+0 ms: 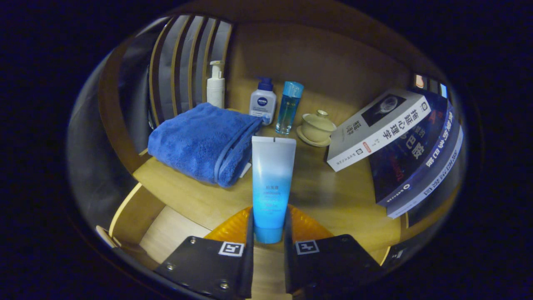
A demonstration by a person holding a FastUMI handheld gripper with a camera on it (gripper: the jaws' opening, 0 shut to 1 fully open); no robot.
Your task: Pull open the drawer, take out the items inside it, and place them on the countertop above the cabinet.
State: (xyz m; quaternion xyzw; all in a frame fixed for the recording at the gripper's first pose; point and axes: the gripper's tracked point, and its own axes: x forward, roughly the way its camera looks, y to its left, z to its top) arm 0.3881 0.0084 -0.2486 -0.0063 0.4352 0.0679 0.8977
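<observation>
My gripper point(268, 233) is shut on a blue-and-white tube point(270, 179), both fingers pressing its blue cap end. The tube points forward over the wooden countertop point(333, 200), its flat white end reaching toward the bottles at the back. Below the counter's front edge, to the left of the fingers, the pulled-out drawer point(166, 233) shows a pale wooden bottom and side wall. I cannot tell whether the tube rests on the counter or hangs just above it.
A folded blue towel point(204, 143) lies left of the tube. Behind stand a white pump bottle point(215, 85), a white bottle with a dark cap point(262, 102) and a clear blue bottle point(288, 107). A lidded cup on a saucer point(317, 127) and leaning books point(399, 141) sit right.
</observation>
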